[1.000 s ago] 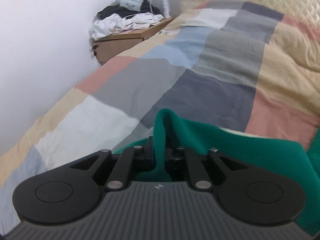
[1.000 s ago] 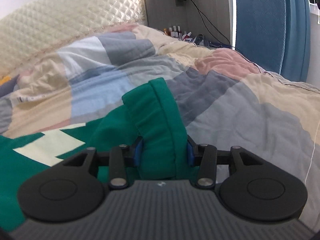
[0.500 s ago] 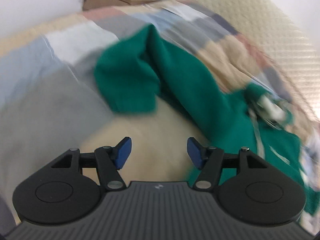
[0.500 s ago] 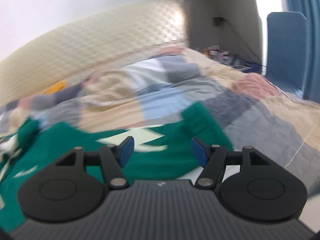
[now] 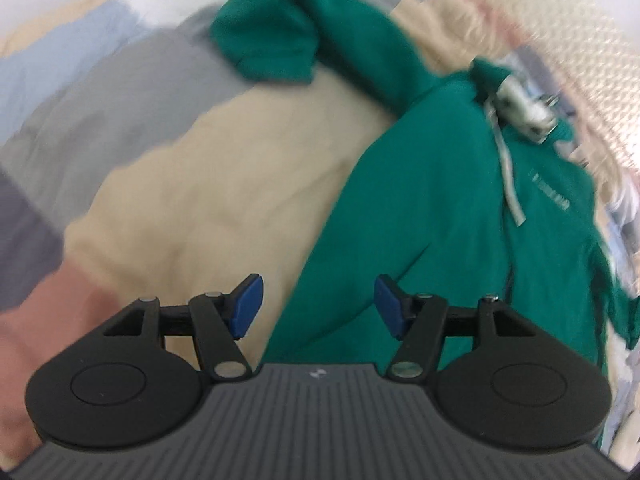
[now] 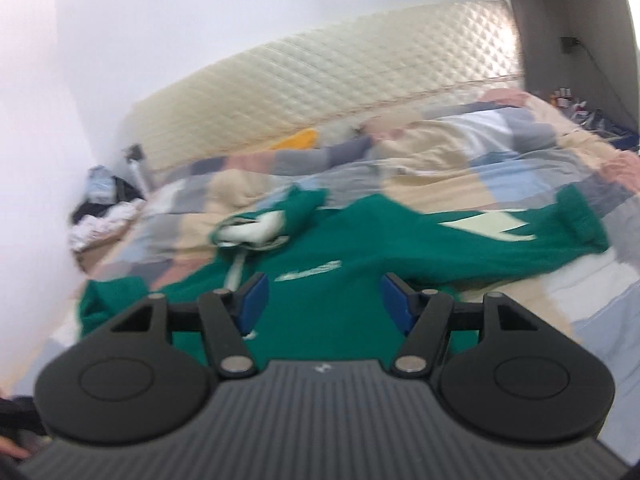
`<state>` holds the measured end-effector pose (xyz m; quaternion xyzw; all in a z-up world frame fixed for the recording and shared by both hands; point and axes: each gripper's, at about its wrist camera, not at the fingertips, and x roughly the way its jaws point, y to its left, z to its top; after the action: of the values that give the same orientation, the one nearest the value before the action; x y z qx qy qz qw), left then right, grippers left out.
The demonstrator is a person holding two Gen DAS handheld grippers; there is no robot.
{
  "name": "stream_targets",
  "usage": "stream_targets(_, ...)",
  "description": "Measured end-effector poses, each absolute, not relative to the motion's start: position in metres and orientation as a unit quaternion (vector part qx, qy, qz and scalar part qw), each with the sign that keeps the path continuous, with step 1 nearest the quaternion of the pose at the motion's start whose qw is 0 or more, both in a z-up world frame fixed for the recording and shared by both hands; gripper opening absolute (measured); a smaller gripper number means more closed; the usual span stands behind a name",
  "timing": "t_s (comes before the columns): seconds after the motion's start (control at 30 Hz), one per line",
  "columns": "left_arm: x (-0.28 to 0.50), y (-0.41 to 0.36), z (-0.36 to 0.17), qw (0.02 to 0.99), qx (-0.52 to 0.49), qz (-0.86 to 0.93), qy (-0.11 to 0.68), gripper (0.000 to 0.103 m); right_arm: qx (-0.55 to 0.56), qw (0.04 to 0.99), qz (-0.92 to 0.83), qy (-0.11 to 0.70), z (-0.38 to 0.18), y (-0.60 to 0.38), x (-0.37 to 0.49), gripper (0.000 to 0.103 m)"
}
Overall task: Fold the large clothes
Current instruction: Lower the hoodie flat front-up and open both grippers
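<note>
Left tool [image 5: 316, 306]: jaws spread, having just opened, holding nothing. Right tool [image 6: 324, 304]: jaws likewise spread, empty. The green hoodie [image 5: 440, 184] lies flat on the patchwork quilt [image 5: 208, 184] beyond both tools, sleeves extended left and right. Chest lettering is too blurred to read.

Hoodie [image 6: 340, 248] on quilt [image 6: 460, 168], prob. flat.

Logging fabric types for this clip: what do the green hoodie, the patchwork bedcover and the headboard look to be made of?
Green hoodie: soft matte knit, probably cotton fleece; thick rounded folds, ribbed cuff, no shine.
Patchwork bedcover: matte woven cloth, likely padded; puffy, wrinkled surface.
Headboard: cream diamond-quilted upholstery with slight sheen, possibly faux leather; blur leaves it open.
</note>
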<state>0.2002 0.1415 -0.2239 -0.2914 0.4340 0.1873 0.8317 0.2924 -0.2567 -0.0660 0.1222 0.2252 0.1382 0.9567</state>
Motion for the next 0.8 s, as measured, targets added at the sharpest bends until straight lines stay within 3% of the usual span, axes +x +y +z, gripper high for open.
stream_targets(0.37,0.197,0.144,-0.250,0.800,-0.272,0.188,0.501,0.067,0.132,0.955,0.119,0.238,-0.112,-0.271,0.243,0.065)
stream_targets(0.43,0.203,0.138,-0.255,0.801,-0.263,0.181,0.507,0.066,0.134,0.956,0.102,0.240,-0.117,-0.278,0.245,0.074)
stream_targets(0.5,0.212,0.131,-0.257,0.810,-0.236,0.169,0.509,0.052,0.147,0.955,0.092,0.243,-0.124,-0.283,0.251,0.084)
stream_targets(0.53,0.211,0.129,-0.256,0.814,-0.228,0.164,0.509,0.046,0.151,0.954,0.089,0.244,-0.127,-0.284,0.254,0.084)
stream_targets(0.6,0.212,0.125,-0.252,0.820,-0.220,0.151,0.506,0.014,0.154,0.951,0.085,0.254,-0.133,-0.285,0.261,0.084)
stream_targets(0.8,0.205,0.123,-0.228,0.834,-0.219,0.135,0.489,0.010,0.184,0.942,0.093,0.265,-0.141,-0.290,0.267,0.084)
